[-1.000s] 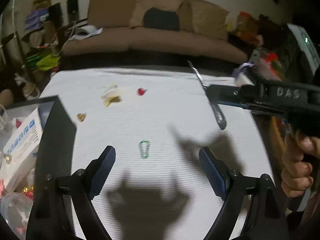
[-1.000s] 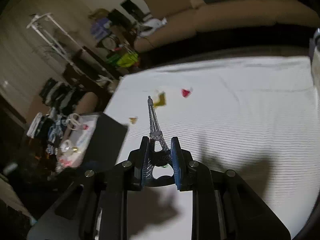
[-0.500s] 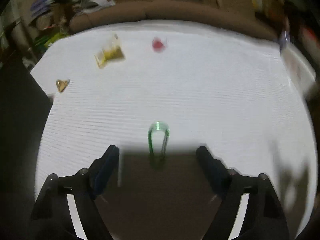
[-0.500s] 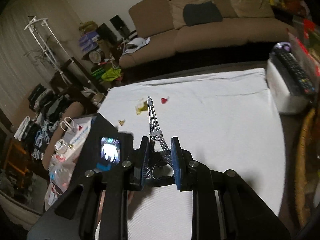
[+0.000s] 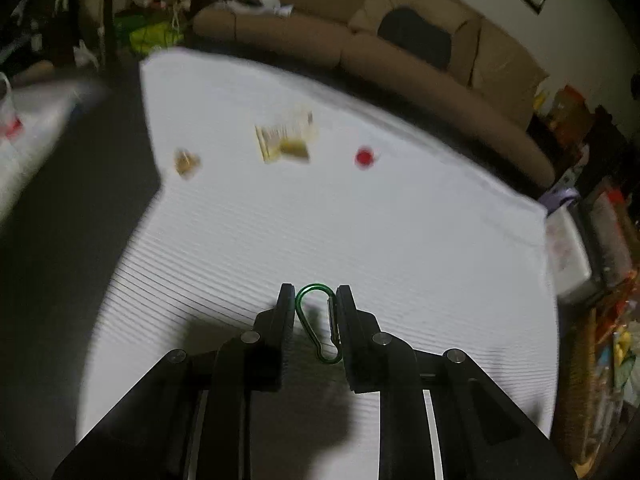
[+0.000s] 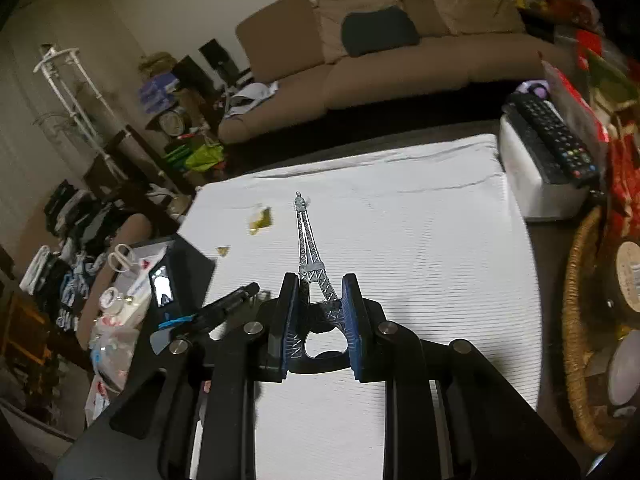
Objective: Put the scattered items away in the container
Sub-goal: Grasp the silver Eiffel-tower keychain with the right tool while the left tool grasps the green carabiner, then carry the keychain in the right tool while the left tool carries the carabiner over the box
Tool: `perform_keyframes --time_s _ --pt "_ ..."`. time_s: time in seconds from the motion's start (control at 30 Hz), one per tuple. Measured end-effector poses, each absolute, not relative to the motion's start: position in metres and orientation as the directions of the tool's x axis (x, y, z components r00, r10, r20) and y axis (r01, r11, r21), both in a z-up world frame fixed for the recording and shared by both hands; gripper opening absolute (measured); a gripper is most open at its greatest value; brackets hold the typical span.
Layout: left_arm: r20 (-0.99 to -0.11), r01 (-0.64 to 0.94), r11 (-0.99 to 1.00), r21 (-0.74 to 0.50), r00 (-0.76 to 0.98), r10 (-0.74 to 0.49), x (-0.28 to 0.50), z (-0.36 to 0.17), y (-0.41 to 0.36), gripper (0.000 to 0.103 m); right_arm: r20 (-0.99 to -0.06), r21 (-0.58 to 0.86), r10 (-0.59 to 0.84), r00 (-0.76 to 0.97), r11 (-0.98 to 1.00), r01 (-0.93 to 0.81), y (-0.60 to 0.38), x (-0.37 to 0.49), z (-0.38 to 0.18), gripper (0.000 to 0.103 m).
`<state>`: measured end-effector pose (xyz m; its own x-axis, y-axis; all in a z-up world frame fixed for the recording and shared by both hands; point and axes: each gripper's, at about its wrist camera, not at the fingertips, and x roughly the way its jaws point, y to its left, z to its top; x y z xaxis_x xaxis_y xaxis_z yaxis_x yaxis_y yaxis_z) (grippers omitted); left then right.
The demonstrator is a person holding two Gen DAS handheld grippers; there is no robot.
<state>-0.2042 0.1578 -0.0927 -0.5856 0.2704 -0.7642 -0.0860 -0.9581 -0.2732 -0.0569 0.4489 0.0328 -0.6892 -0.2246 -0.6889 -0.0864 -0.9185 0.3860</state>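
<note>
My left gripper (image 5: 316,300) is shut on a green carabiner (image 5: 318,324), held just above the white cloth (image 5: 400,240). My right gripper (image 6: 320,292) is shut on a metal Eiffel Tower bottle opener (image 6: 310,256), held above the cloth (image 6: 420,260). A yellow packet (image 5: 286,142), a small amber piece (image 5: 186,162) and a red item (image 5: 364,157) lie on the cloth's far part. The black container (image 6: 188,276) stands at the cloth's left edge, with the left gripper (image 6: 236,300) beside it in the right wrist view.
A brown sofa (image 6: 400,52) runs behind the table. A white box with a remote control (image 6: 548,148) sits at the cloth's right edge. A wicker basket (image 6: 580,320) is at the right. Clutter and bags (image 6: 112,320) lie left of the container.
My left gripper came down over the green carabiner and shut on it. My right gripper rose and tilted back, still holding the Eiffel Tower opener.
</note>
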Motion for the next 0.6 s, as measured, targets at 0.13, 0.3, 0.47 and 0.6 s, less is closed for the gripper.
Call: perform_keyframes --time_s 0.13,0.3,0.47,0.6 --pt "-0.637 -0.09 -0.963 -0.254 -0.734 0.237 -0.163 -0.004 0.138 0.02 -0.662 0.391 -0.253 -0.706 -0.919 -0.038 0.426 -0.05 0.051 0.021" --pt "-0.511 -0.031 -0.999 0.036 -0.86 0.008 -0.104 0.087 0.135 0.02 -0.626 0.385 -0.264 -0.734 -0.923 0.004 0.394 -0.041 0.076 0.021" --pt "-0.456 0.02 -0.998 0.057 -0.889 -0.044 -0.072 0.127 0.099 0.02 -0.601 0.344 -0.229 -0.766 -0.939 0.011 0.37 -0.032 0.102 0.021" --pt "-0.451 0.04 -0.999 0.033 -0.891 -0.05 -0.06 0.136 0.064 0.02 -0.592 0.307 -0.214 -0.777 -0.951 0.028 0.341 -0.031 0.122 0.021"
